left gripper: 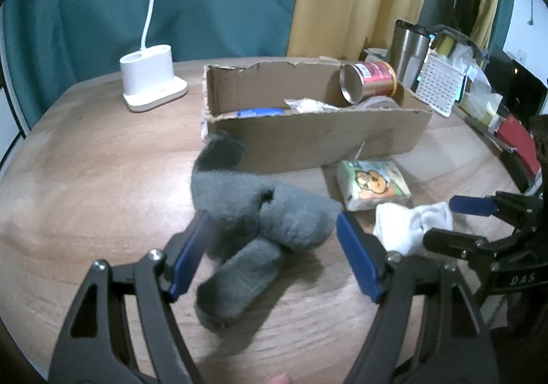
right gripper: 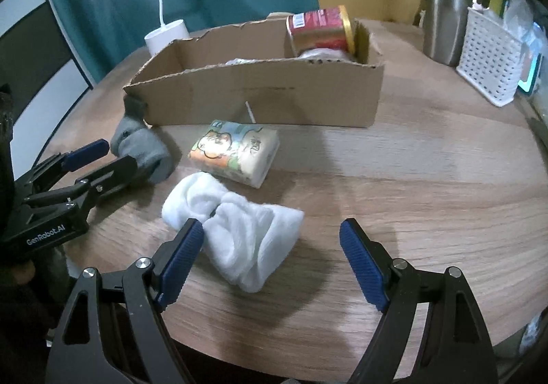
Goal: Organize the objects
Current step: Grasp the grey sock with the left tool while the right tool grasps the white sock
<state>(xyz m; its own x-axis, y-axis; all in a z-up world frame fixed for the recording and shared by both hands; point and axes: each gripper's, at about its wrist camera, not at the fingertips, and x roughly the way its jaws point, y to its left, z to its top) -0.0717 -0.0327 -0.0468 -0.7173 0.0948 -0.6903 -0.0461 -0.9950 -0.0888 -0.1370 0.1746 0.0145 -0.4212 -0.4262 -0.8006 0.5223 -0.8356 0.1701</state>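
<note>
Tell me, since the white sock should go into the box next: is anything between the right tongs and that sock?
Nothing visible is. The right tongs stand open just over the white sock, with bare table around it. The tissue pack lies beyond the sock, before the cardboard box.

"GenRobot.AI" in white on black body of left gripper [right gripper: 94, 161], left of the right claw, "DAS" embossed on right gripper [left gripper: 441, 219] body, right of the left claw
</note>
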